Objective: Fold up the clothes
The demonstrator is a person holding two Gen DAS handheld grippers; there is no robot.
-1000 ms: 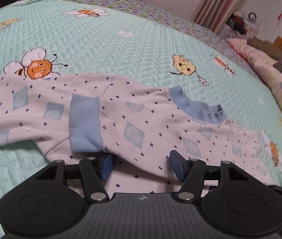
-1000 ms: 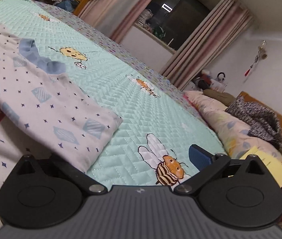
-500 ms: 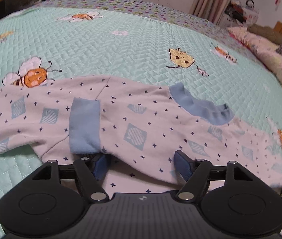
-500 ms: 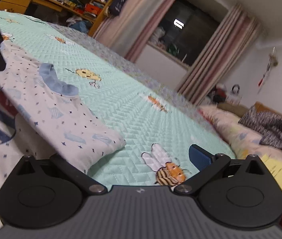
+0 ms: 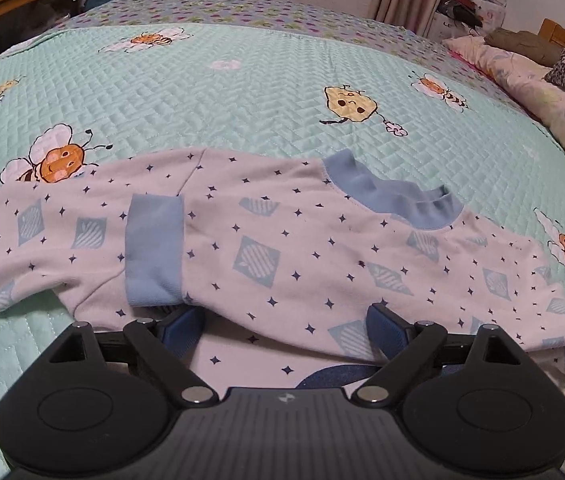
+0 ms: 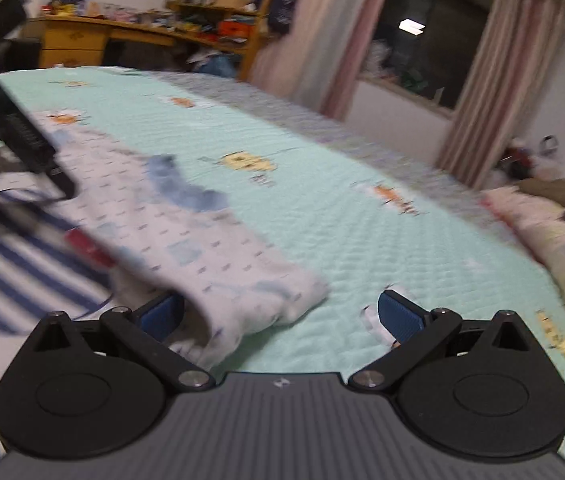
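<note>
Since the earlier frame: left gripper (image 5: 284, 326) jaws wider, opening, nothing pinched; right gripper (image 6: 280, 316) tilted up, spread, empty. Pajama top (image 5: 282, 240): mid-frame, just beyond the left pads, sleeve folded across. Surface: mint bee-print quilt (image 5: 242, 92). Room: curtains (image 6: 494, 92) upper right.

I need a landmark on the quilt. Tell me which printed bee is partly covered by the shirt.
The orange bee at the left: the shirt overlaps its lower edge. The bee at the far side and the one near the pillows lie clear of it.
</note>
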